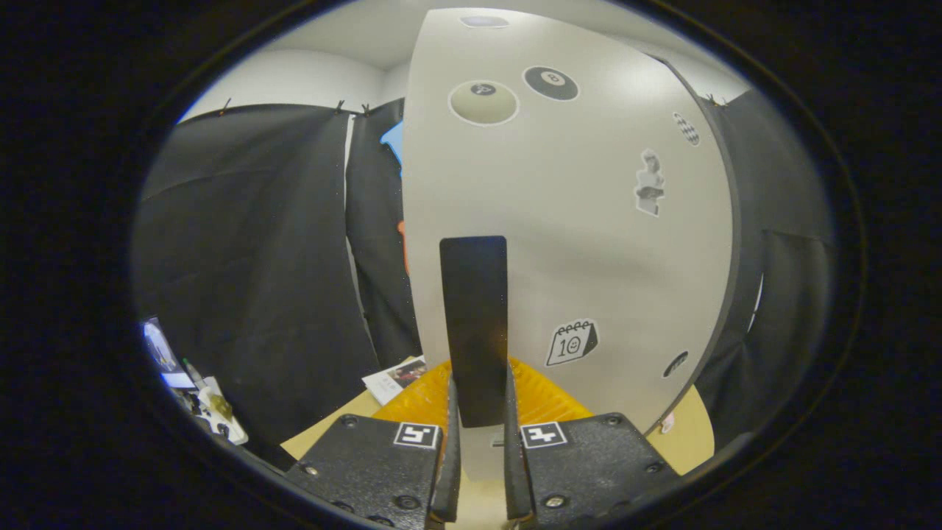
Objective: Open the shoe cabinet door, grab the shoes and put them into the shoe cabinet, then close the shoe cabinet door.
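The gripper (482, 412) is clenched on the black handle (475, 324) of the shoe cabinet door (574, 221), with one finger pressing each side of the handle's lower end. The handle is a flat upright bar that rises from between the fingers up the near face of the door. The door is a pale grey panel standing right in front of the camera, and it carries several stickers: a beige billiard ball (483, 102) and a black eight ball (551, 82) near its top, a small checkered sticker (686, 128) and a grey figure sticker (650, 183) toward its right edge, a calendar sticker (572, 342) just right of the handle, and a small dark oval sticker (675, 364) lower down by the right edge. A dark edge of the cabinet (739, 243) runs along the door's right side. Below the door, just beyond the fingers, lies an orange ribbed mat (427, 401) on a light wooden tabletop (692, 434). A printed leaflet (395, 379) rests on the table to the left of the mat. Black cloth (250, 280) hangs behind on the left, and some small clutter (210, 412) sits low at the far left.
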Demonstrator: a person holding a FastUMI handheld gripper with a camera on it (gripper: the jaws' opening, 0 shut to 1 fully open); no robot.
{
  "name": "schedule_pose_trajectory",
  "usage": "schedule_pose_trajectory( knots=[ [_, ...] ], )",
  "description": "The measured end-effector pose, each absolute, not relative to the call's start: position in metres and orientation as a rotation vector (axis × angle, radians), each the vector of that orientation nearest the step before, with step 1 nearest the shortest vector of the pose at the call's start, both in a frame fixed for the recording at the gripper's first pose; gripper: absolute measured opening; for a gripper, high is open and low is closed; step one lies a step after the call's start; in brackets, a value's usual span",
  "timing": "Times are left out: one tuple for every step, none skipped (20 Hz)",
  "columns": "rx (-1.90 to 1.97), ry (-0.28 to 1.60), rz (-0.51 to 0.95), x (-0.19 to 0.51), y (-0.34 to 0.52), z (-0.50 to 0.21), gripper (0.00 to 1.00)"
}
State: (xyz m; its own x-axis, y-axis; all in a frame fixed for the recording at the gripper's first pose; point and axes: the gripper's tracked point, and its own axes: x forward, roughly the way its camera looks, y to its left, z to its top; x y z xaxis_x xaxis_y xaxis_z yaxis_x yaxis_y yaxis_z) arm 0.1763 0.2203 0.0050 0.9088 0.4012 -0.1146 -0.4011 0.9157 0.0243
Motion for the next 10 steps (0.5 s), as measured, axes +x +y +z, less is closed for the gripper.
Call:
schedule_pose_trajectory(
  knots=[
    [0.001,0.118,0.409,0.173,0.218,0.006,0.27],
    [0.006,0.116,0.402,0.169,0.214,0.005,0.26],
    [0.008,0.111,0.394,0.165,0.211,0.006,0.26],
    [0.010,0.108,0.385,0.159,0.205,0.005,0.26],
    [0.014,0.108,0.376,0.151,0.200,0.006,0.25],
    [0.016,0.110,0.371,0.139,0.188,0.005,0.24],
    [0.026,0.110,0.367,0.128,0.177,0.005,0.24],
    [0.031,0.109,0.363,0.118,0.161,0.003,0.24],
    [0.032,0.111,0.354,0.109,0.148,0.003,0.23],
    [0.034,0.108,0.339,0.105,0.139,0.001,0.23]
  ],
)
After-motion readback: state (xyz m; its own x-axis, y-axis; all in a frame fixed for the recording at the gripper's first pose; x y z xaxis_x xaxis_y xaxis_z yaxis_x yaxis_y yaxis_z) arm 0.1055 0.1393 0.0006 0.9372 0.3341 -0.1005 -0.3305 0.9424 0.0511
